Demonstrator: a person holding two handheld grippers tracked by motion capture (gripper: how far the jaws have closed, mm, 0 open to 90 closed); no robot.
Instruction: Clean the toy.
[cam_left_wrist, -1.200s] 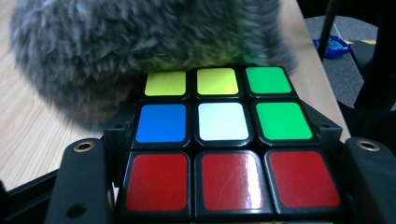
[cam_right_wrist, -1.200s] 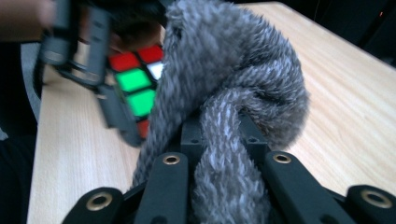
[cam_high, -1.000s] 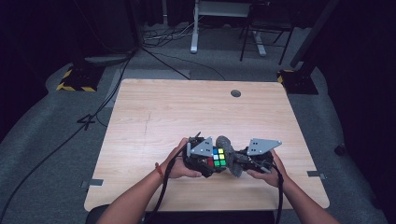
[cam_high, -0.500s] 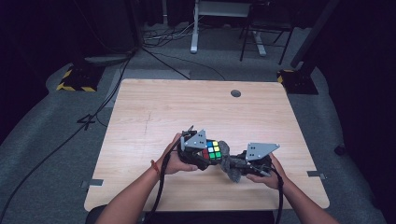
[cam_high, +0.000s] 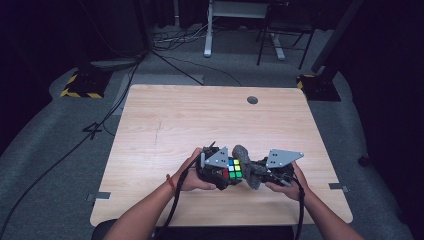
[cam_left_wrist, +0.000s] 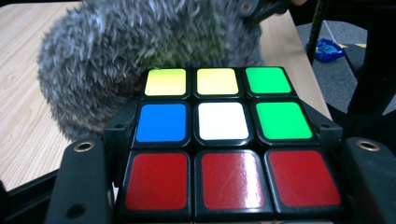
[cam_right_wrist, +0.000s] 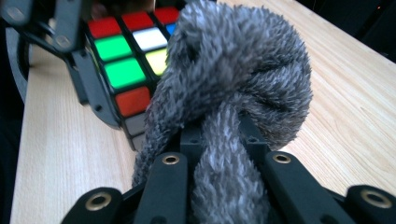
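A Rubik's cube (cam_high: 233, 168) is clamped between the jaws of my left gripper (cam_high: 226, 173), just above the near part of the wooden table (cam_high: 200, 125). In the left gripper view the cube (cam_left_wrist: 217, 140) shows a face with a red near row, and the left gripper (cam_left_wrist: 224, 186) is shut on its two sides. My right gripper (cam_high: 256, 172) is shut on a grey fuzzy cloth (cam_high: 246, 165). In the right gripper view the bunched cloth (cam_right_wrist: 233, 84) bulges out of the right gripper (cam_right_wrist: 224, 172) and presses against the cube (cam_right_wrist: 126, 60).
A round cable hole (cam_high: 252, 100) sits near the table's far edge. On the grey floor beyond lie cables (cam_high: 175, 55), a yellow-and-black striped base (cam_high: 80, 85) and desk legs (cam_high: 207, 30). A small blue object (cam_left_wrist: 329, 49) lies on the floor.
Half a second ago the cloth sat low and to the right of the cube; now it is raised against the cube's right side. Both hands stay in about the same place.
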